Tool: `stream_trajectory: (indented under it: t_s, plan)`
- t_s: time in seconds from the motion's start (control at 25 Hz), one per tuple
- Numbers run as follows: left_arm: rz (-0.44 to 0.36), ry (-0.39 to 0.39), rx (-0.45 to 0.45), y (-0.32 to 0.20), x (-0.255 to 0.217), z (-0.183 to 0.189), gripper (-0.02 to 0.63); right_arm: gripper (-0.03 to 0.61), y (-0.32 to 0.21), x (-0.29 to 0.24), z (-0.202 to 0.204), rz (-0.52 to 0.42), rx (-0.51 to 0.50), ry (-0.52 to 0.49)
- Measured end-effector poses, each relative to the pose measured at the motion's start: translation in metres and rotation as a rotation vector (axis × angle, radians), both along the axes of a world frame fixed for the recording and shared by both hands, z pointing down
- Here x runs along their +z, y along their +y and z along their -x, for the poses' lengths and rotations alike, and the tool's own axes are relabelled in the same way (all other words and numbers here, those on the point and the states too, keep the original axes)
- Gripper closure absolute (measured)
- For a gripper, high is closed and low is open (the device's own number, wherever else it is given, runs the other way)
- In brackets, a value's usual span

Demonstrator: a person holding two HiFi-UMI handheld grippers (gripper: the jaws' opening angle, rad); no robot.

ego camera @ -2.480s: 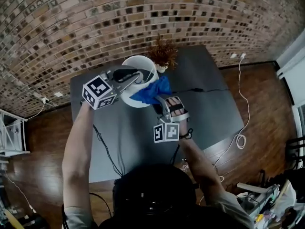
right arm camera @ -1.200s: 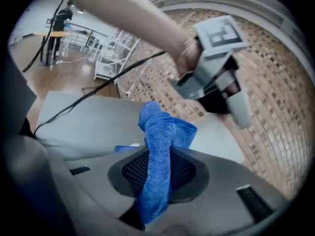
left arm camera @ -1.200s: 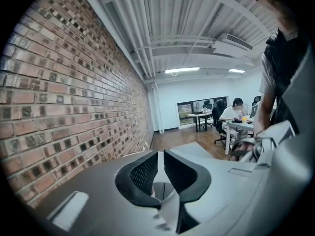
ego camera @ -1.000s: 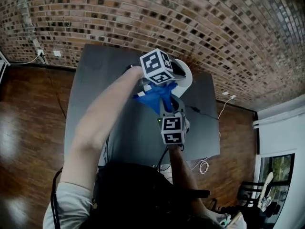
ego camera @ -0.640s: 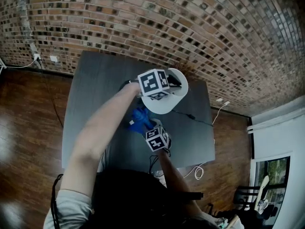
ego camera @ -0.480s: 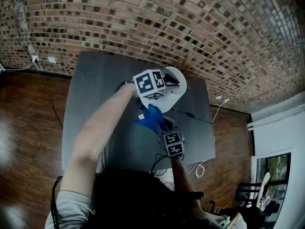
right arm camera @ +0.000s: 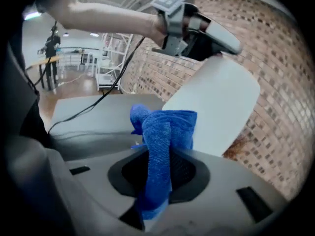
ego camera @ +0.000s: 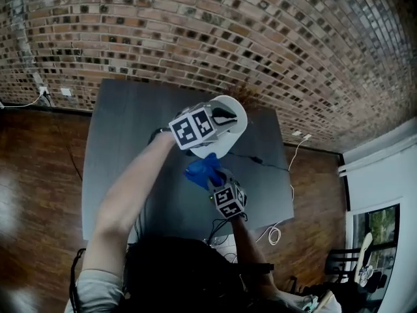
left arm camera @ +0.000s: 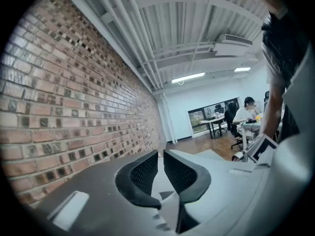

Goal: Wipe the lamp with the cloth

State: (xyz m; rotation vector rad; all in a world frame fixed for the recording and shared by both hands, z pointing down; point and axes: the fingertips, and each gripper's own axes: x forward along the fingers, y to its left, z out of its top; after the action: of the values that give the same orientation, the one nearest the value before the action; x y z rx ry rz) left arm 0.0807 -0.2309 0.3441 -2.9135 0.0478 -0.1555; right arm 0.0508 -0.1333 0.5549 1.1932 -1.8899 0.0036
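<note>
The lamp's white shade (ego camera: 228, 126) stands near the far edge of the dark table (ego camera: 124, 142). My left gripper (ego camera: 223, 115) is shut on the shade's upper rim; in the left gripper view the thin white rim (left arm camera: 160, 176) runs between the closed jaws of that gripper (left arm camera: 160, 154). My right gripper (ego camera: 215, 180) is shut on a blue cloth (ego camera: 203, 169), held just below and in front of the shade. In the right gripper view the cloth (right arm camera: 162, 132) sticks up from the gripper (right arm camera: 166, 157), close to the shade (right arm camera: 216, 102), with the left gripper (right arm camera: 197, 28) above.
A dried brown plant (ego camera: 242, 91) stands behind the lamp. A black cable (ego camera: 260, 160) runs across the table to the right, and another cable (right arm camera: 83, 109) lies on its left part. A brick wall (ego camera: 195, 31) backs the table. People sit at desks (left arm camera: 246, 114) far off.
My right gripper has dropped with the blue cloth from beside the shade to below it. The left gripper has stayed on the shade's rim.
</note>
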Motion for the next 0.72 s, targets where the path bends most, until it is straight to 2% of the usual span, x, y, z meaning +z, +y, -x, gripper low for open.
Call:
stream_trajectory:
  t_s: [0.08, 0.16, 0.24, 0.28, 0.32, 0.36, 0.4, 0.48, 0.56, 0.72]
  plan:
    - [-0.058, 0.075, -0.090, 0.014, -0.011, 0.011, 0.589, 0.489, 0.013, -0.017, -0.025, 0.010, 0.079, -0.081]
    - [-0.174, 0.114, -0.217, 0.035, -0.014, 0.020, 0.589, 0.490, 0.014, -0.066, -0.059, -0.049, 0.151, -0.123]
    - [-0.350, 0.034, -0.305, 0.062, -0.003, 0.011, 0.582, 0.489, 0.003, -0.141, -0.084, -0.147, 0.178, -0.130]
    - [-0.441, -0.037, -0.321, 0.075, 0.007, 0.000, 0.535, 0.491, -0.006, -0.183, -0.091, -0.207, 0.160, -0.116]
    - [-0.522, -0.113, -0.326, 0.085, 0.017, -0.013, 0.461, 0.491, -0.016, -0.222, -0.092, -0.265, 0.115, -0.090]
    - [-0.585, -0.178, -0.326, 0.091, 0.027, -0.026, 0.370, 0.490, -0.025, -0.256, -0.086, -0.311, 0.043, -0.054]
    - [-0.622, -0.226, -0.323, 0.095, 0.035, -0.037, 0.324, 0.491, -0.034, -0.281, -0.074, -0.334, -0.048, -0.003]
    - [-0.644, -0.308, -0.317, 0.094, 0.048, -0.056, 0.324, 0.490, -0.052, -0.299, -0.041, -0.296, -0.229, 0.152]
    - [-0.637, -0.378, -0.323, 0.088, 0.057, -0.067, 0.323, 0.490, -0.067, -0.279, -0.014, -0.185, -0.375, 0.312]
    - [-0.574, -0.476, -0.344, 0.071, 0.069, -0.072, 0.330, 0.489, -0.078, -0.205, 0.032, 0.112, -0.660, 0.436]
